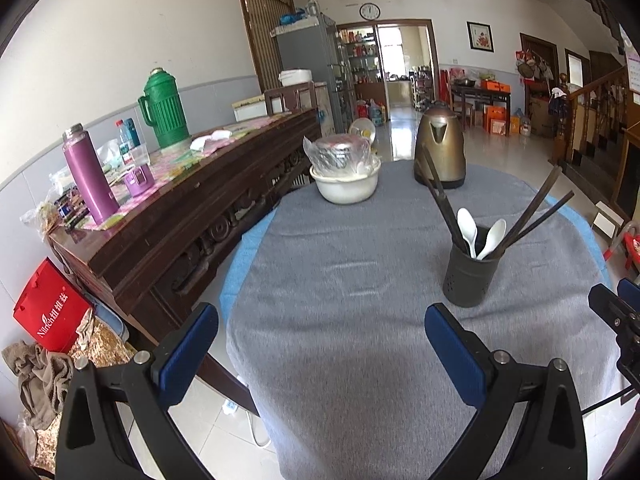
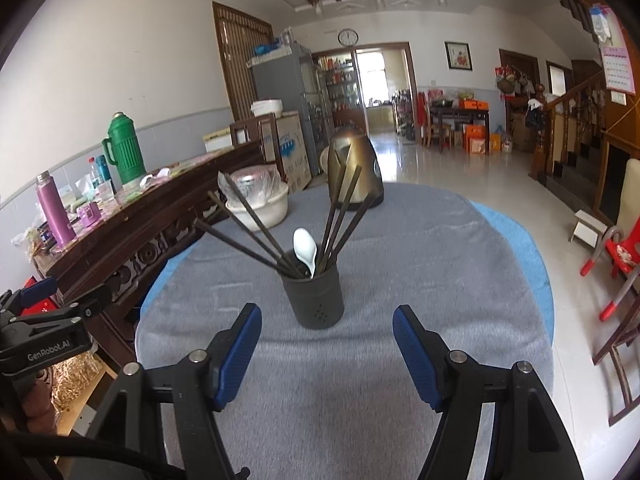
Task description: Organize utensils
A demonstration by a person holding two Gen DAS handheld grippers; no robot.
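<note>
A dark perforated utensil holder (image 1: 470, 276) (image 2: 314, 298) stands on the grey cloth of the table (image 1: 340, 280) (image 2: 420, 264). Several dark chopsticks (image 1: 532, 216) (image 2: 248, 236) and white spoons (image 1: 467, 226) (image 2: 305, 248) stick out of it. My left gripper (image 1: 322, 320) is open over the cloth, to the left of the holder and nearer than it. My right gripper (image 2: 326, 322) is open just in front of the holder, with nothing between its fingers. The right gripper also shows at the right edge of the left wrist view (image 1: 616, 308).
A bronze kettle (image 1: 440, 148) (image 2: 354, 168) and a white bowl (image 1: 346, 182) (image 2: 260, 206) holding a plastic-wrapped lid stand at the table's far end. A dark wooden sideboard (image 1: 180, 216) with a green flask (image 1: 164, 110) and purple bottle (image 1: 90, 178) runs along the left. A red chair (image 2: 616, 256) stands on the right.
</note>
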